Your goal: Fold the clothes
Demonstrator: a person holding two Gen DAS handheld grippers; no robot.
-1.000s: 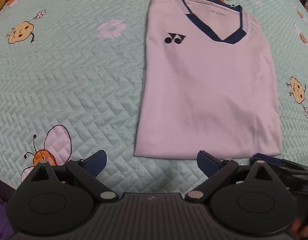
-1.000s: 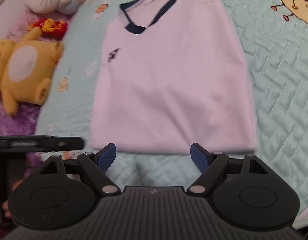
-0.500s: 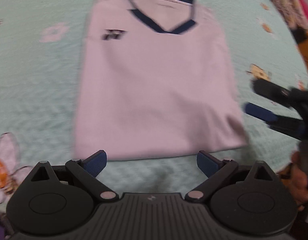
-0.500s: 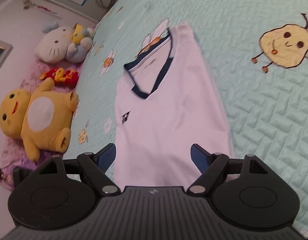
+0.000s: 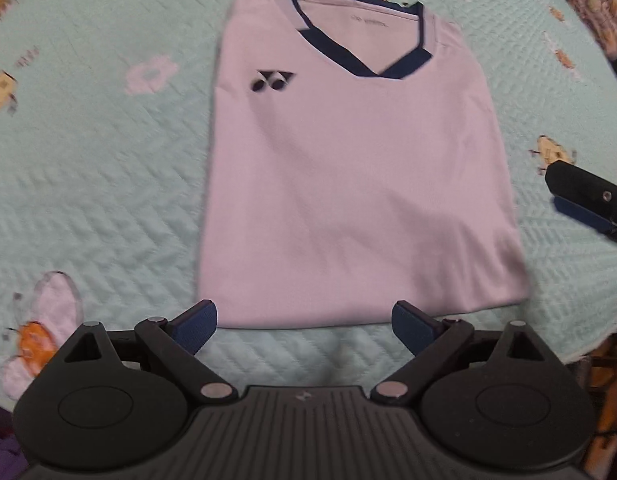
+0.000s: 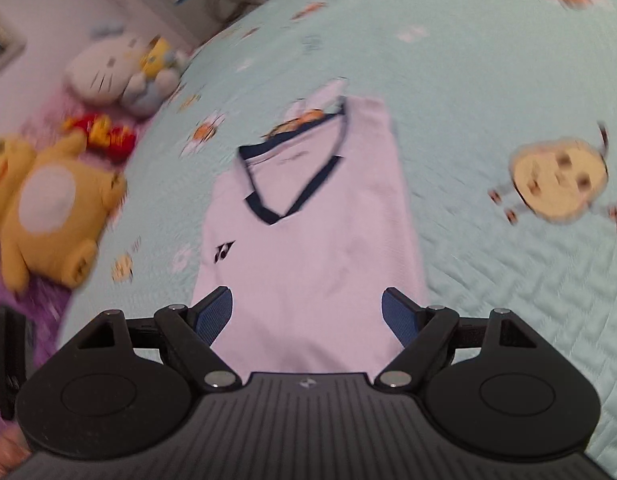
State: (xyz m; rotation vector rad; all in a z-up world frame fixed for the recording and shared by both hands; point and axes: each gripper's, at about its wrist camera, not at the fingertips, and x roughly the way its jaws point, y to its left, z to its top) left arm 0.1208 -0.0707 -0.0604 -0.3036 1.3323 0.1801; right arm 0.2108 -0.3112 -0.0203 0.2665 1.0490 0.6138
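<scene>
Two grippers spread wide, holding nothing, at the shirt's near hem.

Left gripper [image 5: 304,326] hovers just short of the hem; right gripper [image 6: 307,314] sits over the lower part of the pale shirt [image 5: 348,168]. Shirt lies flat, sides folded in, navy V-collar [image 5: 360,56] at the far end, on the mint quilt [image 5: 88,168]. Far left: yellow plush [image 6: 48,216], white cat plush [image 6: 104,76].

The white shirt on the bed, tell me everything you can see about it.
The white shirt is a light, smooth sports jersey with a navy V-neck collar and a small dark logo on the chest. Its sides are folded under into a neat rectangle, sleeves hidden. It lies flat, front up, on the teal quilted bedspread, collar pointing away from both cameras. Neither open gripper touches it.
</scene>
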